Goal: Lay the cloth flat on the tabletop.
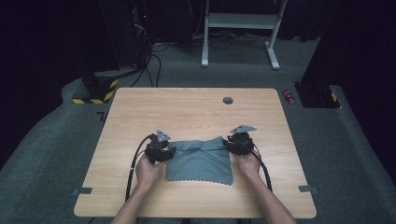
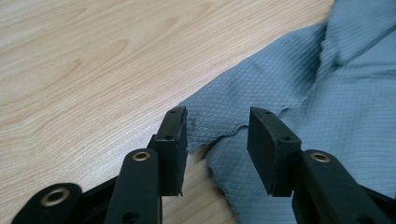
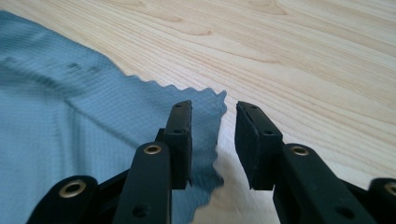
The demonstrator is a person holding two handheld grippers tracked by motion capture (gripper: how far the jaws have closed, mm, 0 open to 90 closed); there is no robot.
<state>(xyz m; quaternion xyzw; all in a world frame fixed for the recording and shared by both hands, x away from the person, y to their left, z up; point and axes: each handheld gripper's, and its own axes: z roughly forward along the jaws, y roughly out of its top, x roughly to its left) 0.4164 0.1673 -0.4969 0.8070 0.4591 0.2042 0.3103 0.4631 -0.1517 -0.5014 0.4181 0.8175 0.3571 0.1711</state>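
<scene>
We see a grey-blue woven cloth [image 1: 201, 161] lying near-centre on the light wooden worktop [image 1: 187, 109]. Our left gripper [image 2: 217, 140] and right gripper [image 3: 213, 140] sit at its far corners, jaws spread, pinching nothing.

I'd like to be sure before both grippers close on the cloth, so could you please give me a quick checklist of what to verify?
1. Left gripper open: ok, jaws apart.
2. Cloth between left jaws: ok, a corner's edge lies in the gap.
3. Right gripper open: ok, jaws apart.
4. Cloth corner between right jaws: ok, the scalloped corner lies in the gap, nearer one jaw.
5. Cloth flat: not ok, far edge is rumpled and folded.
6. Table around the cloth free: ok.
</scene>
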